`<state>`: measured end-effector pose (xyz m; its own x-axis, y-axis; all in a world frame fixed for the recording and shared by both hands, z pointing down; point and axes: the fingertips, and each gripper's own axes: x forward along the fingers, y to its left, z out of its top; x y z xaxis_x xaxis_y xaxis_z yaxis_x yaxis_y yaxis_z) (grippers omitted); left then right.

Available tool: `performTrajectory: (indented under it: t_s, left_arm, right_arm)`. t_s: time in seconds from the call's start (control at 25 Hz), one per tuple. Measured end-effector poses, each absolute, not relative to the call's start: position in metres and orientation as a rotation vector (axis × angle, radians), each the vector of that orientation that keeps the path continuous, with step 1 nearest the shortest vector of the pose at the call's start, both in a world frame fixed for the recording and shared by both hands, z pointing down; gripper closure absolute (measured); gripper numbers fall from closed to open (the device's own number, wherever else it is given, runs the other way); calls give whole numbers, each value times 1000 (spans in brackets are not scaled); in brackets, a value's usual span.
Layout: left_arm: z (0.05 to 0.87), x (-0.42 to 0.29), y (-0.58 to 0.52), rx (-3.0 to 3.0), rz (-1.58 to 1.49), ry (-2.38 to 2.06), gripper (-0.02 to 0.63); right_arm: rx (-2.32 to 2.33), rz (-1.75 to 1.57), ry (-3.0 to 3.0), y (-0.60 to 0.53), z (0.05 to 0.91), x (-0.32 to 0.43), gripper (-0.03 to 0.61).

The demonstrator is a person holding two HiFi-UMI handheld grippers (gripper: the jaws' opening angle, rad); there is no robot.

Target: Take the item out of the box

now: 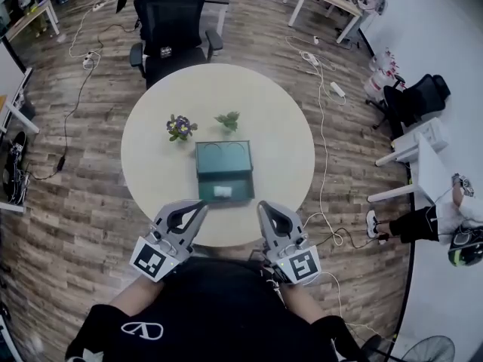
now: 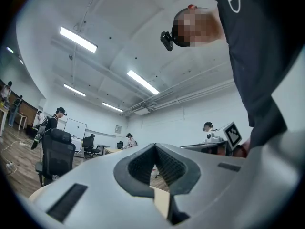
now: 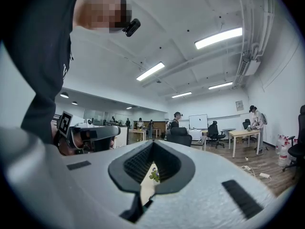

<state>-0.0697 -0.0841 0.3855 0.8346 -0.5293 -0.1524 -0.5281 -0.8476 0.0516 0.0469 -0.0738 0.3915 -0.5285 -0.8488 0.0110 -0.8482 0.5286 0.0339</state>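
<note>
1. Bare bench [image 1: 283, 138] is lying open left and right of the box [image 1: 223, 161].
2. A purple-flowered plant [image 1: 179, 127] and a green sprig [image 1: 228, 120] are standing just behind it, blocking that side.
3. An office chair [image 1: 172, 21] is crowding the far rim.

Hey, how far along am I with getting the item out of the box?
Done: the box stands open. In hand: nothing; the left gripper and right gripper are both shut and empty, short of the box. Left: the white item lies inside, so reaching in, gripping it and lifting it out all remain.
</note>
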Motion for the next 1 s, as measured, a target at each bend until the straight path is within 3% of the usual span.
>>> performTrajectory:
  t_s: [0.88,0.92,0.96,1.0]
  left_arm:
    - [406,-46,-159,2913,-214,-978,609]
    - [407,-44,-158,2906,-213,-989,609]
    - [408,-43,-158,2899,-210,-998,609]
    - [410,-42,-157,2891,-204,-1007,609]
  right_arm:
    - [1175,-51,-2763,-170,428,35,573]
    - [1149,-64,-2754,-172,432,34,514]
    - [1127,-75,-2742,-175,435,32,182]
    - [1103,-77,-2727,-176,439,31,-6]
